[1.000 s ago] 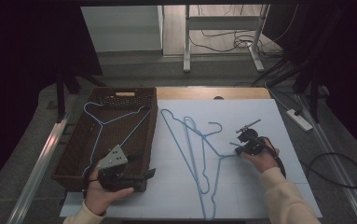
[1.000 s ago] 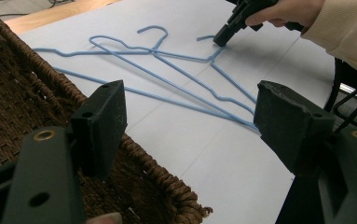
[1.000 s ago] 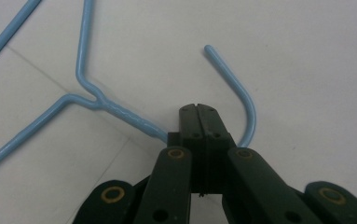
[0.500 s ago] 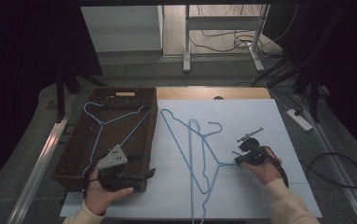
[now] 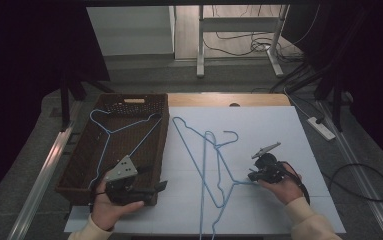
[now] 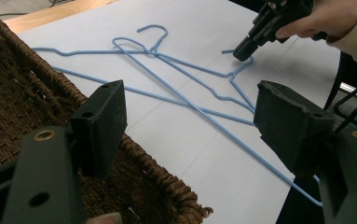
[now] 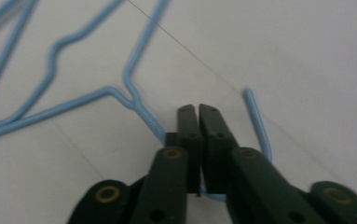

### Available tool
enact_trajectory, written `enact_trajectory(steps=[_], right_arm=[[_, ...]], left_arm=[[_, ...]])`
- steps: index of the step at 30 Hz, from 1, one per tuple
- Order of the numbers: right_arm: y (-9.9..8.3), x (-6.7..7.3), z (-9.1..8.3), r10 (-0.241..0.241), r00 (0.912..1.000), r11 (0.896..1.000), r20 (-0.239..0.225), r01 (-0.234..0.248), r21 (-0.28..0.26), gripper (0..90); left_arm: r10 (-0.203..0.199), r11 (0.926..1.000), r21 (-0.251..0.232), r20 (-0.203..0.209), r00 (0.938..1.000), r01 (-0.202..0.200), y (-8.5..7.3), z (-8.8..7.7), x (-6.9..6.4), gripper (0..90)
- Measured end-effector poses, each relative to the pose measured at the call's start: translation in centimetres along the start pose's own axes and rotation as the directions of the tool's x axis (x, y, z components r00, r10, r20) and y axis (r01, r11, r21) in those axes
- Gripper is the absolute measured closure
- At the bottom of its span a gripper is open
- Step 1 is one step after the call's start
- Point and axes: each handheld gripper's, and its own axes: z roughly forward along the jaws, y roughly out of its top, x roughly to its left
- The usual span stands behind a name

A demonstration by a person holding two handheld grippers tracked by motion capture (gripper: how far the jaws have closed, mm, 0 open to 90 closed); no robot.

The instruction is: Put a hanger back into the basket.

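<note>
Two light-blue wire hangers lie crossed on the white table top (image 5: 279,130). The one I hold (image 5: 194,150) has its hook under my right gripper (image 5: 250,176), near the table's right middle. In the right gripper view that gripper (image 7: 198,109) is shut on the hook wire (image 7: 260,130), which runs between the jaws; they have just been opening slightly. The other hanger (image 5: 227,134) lies loose beside it. A third blue hanger (image 5: 124,127) rests in the brown wicker basket (image 5: 134,97). My left gripper (image 5: 156,179) (image 6: 190,100) stands open and holds nothing at the basket's near right corner (image 6: 167,186).
The basket fills the table's left side. A strip of bare wood (image 5: 229,100) runs along the far edge. On the floor to the right lie a power strip (image 5: 321,127) and cables. Beyond the table stands a white desk frame (image 5: 239,35).
My right hand has drawn back toward the near edge, and the held hanger has slid along with it. The left gripper has stayed where it was.
</note>
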Motion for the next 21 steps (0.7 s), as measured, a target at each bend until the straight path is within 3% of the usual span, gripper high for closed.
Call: enact_trajectory(steps=[3,4,6,10,16,18,20,21], right_arm=[[0.8,0.5,-0.6,-0.131,0.9914,0.991,0.007,0.131,-0.004,73.0],[1.1,0.6,-0.6,-0.162,0.9867,0.987,-0.014,0.162,0.008,68.6],[1.6,0.8,-0.6,-0.208,0.9779,0.977,-0.021,0.209,0.035,60.8],[2.4,1.1,-0.1,-0.296,0.9543,0.949,-0.04,0.299,0.102,53.8],[2.7,1.4,1.2,-0.372,0.9249,0.902,-0.079,0.38,0.205,51.1],[2.7,1.5,1.5,-0.379,0.922,0.894,-0.08,0.387,0.226,52.7],[2.7,1.5,1.5,-0.378,0.9212,0.894,-0.094,0.389,0.222,56.9],[2.8,1.6,1.5,-0.386,0.9167,0.888,-0.104,0.399,0.227,59.4]], left_arm=[[-0.001,1.0,-0.001,0.002,1.0,0.001,0.0,0.0,0.0,25.9],[0.0,1.0,-0.001,0.002,1.0,0.0,0.0,0.0,0.0,25.9],[0.001,1.0,0.0,0.003,1.0,-0.001,0.0,0.0,0.0,25.9],[-0.001,1.0,-0.002,0.003,1.0,0.001,0.0,0.0,0.0,25.9],[0.0,1.0,-0.001,0.003,1.0,0.0,0.0,0.0,0.0,25.9],[0.0,1.0,-0.002,0.004,1.0,0.0,0.0,0.0,0.0,25.8],[-0.001,1.0,-0.002,0.004,1.0,0.001,0.0,0.0,0.0,25.8],[0.0,1.0,-0.002,0.006,1.0,0.0,0.0,0.1,0.0,25.8]])
